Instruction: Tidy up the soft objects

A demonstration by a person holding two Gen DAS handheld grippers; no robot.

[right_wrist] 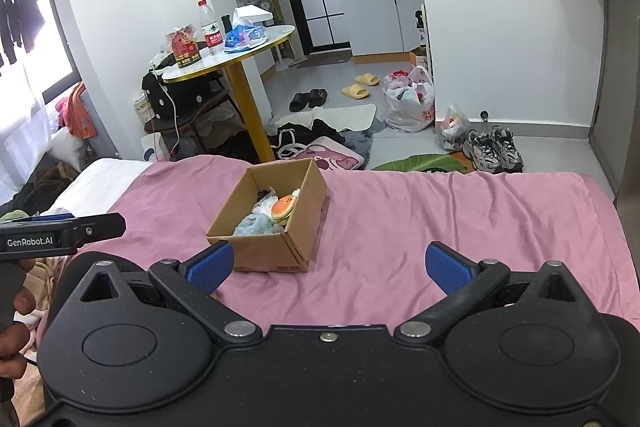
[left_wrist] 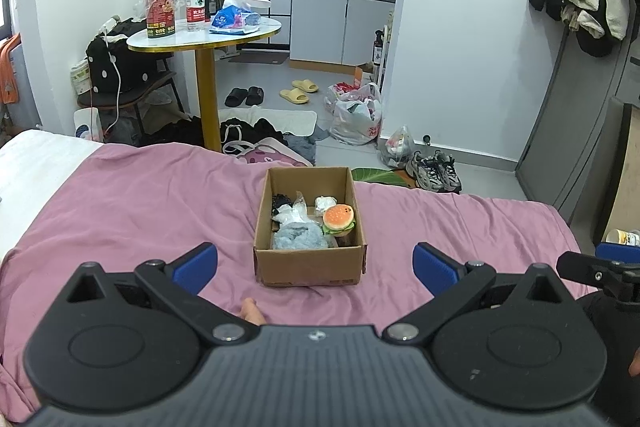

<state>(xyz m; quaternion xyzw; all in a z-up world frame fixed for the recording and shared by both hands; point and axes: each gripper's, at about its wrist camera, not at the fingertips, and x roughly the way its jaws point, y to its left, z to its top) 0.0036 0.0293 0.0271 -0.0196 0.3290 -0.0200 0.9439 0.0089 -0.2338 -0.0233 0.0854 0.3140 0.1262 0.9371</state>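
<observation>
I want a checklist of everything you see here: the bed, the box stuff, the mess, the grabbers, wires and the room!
Surface: pink bedsheet, wrinkled.
Job's things: cardboard box holding burger toy, blue fluffy cloth, crumpled plastic, something black.
Clutter: nothing seen on the sheet besides the box.
Grippers: left gripper and right gripper open, empty.
Cables: white cable by the chair.
Surroundings: round table, slippers, sneakers, bags.
</observation>
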